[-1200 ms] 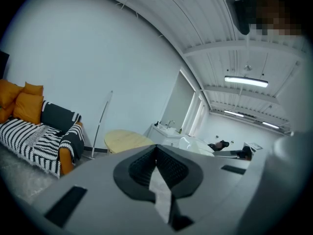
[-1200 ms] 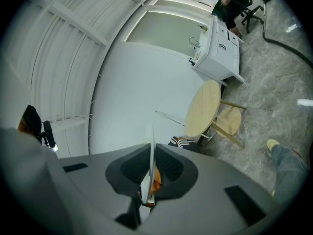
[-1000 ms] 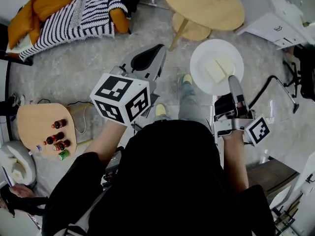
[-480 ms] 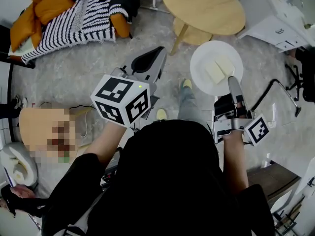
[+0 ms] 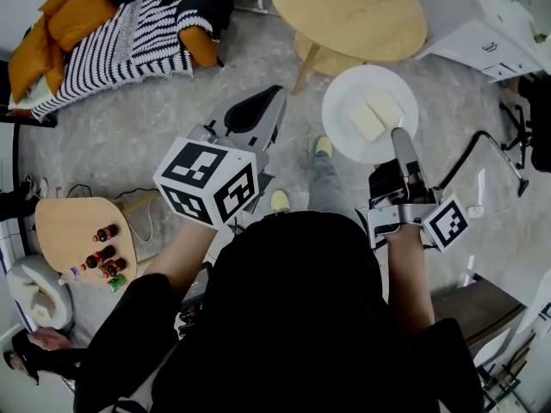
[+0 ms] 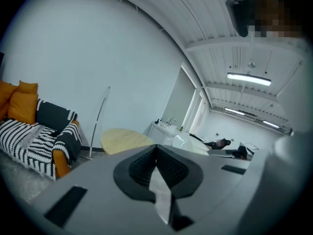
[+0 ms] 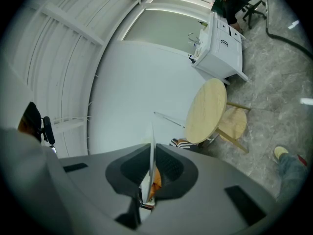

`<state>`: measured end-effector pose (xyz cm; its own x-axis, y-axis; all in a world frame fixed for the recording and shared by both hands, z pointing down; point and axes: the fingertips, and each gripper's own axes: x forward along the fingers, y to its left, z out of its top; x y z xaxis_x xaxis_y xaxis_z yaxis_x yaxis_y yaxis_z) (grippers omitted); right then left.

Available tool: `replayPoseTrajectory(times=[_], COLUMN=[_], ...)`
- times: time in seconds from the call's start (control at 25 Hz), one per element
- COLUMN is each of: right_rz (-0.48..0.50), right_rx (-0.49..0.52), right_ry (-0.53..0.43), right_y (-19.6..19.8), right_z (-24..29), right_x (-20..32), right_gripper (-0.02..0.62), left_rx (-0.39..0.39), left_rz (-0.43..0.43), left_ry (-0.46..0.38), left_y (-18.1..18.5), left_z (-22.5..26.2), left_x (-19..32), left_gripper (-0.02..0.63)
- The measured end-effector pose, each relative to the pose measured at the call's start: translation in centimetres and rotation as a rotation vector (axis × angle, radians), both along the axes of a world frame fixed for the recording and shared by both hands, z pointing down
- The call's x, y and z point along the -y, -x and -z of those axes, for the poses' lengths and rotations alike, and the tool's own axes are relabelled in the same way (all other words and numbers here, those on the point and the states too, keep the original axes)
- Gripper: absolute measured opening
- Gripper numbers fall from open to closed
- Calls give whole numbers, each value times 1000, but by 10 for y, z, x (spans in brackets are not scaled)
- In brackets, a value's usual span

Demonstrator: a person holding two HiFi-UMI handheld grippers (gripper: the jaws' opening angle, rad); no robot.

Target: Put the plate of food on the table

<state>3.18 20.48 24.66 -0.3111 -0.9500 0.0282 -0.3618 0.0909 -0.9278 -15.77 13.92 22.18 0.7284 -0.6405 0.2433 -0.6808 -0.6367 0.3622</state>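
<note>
So the right tongs (image 5: 399, 134) are clamped on the near rim of the white plate (image 5: 344, 93), holding it out flat in the air. In the right gripper view the plate (image 7: 152, 131) shows edge-on, a thin white line pinched between the two pads of the right tongs (image 7: 151, 148). The food (image 5: 374, 114) looks like two pale yellow slabs sitting about mid-plate. The plate isn't on the round wooden bench (image 5: 349, 11) yet. It hangs over the floor (image 5: 258, 54) just short of the bench's near edge, above a low stool (image 5: 314, 46). The left tongs (image 5: 274, 95) are pressed together with nothing in them, pointing off toward the striped sofa (image 5: 129, 37).
</note>
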Motion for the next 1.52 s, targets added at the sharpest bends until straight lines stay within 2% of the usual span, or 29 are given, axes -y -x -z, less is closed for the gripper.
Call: replayPoseTrajectory(times=[0.2,0.56,1.0,1.24,1.52], right_rz=[9,31,55,65,78], right_rx=[20,17,48,71,98], right_ry=[-2,56,83,74,88], right_y=[-8,-40,-65,-85,-124], right_z=[-6,-17,-25,-23,-31], right_x=[14,92,134,157,191], right_gripper=[28,28,28,28,28], left_rx=[19,51,72,94,109], left_rz=[1,15,34,29,30], left_ry=[11,63,92,85,79], left_y=[-12,-39,-65,-90,-138], left_z=[-8,-21,-24,-19,-17], left_x=[13,92,130,150,189], left_gripper=[6,6,6,6,5])
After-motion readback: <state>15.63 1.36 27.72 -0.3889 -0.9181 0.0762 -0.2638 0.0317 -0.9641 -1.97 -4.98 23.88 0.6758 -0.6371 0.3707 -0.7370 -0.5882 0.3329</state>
